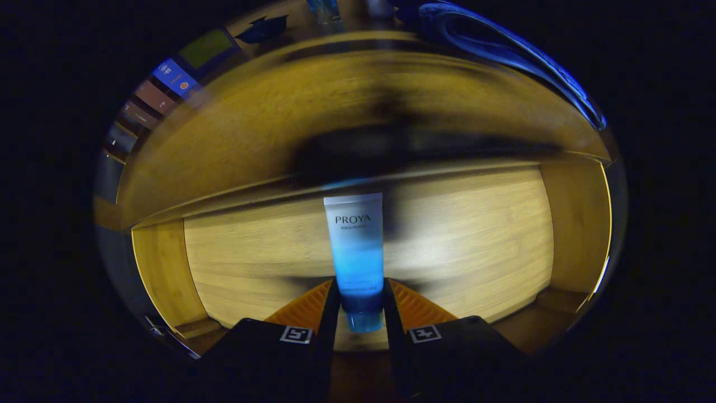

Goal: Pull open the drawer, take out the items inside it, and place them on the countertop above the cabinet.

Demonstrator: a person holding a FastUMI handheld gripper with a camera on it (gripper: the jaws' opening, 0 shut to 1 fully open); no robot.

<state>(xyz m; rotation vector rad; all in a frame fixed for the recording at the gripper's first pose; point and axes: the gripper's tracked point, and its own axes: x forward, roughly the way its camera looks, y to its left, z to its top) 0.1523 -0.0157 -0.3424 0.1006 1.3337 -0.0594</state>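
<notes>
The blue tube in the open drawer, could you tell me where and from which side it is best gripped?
Grip the blue tube low on its body near the cap, from the cap end, with one finger on each flat side. It points straight away along the gripper's line, cap toward it, and is narrow enough to fit. The fingers already press it there on both sides, over the drawer floor.

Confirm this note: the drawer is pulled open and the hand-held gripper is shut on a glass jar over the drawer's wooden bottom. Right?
Not quite. The gripper view shows the hand-held gripper shut on a blue and white tube, not a glass jar. The rest holds: the drawer is pulled open and the tube is held over its wooden bottom.
</notes>
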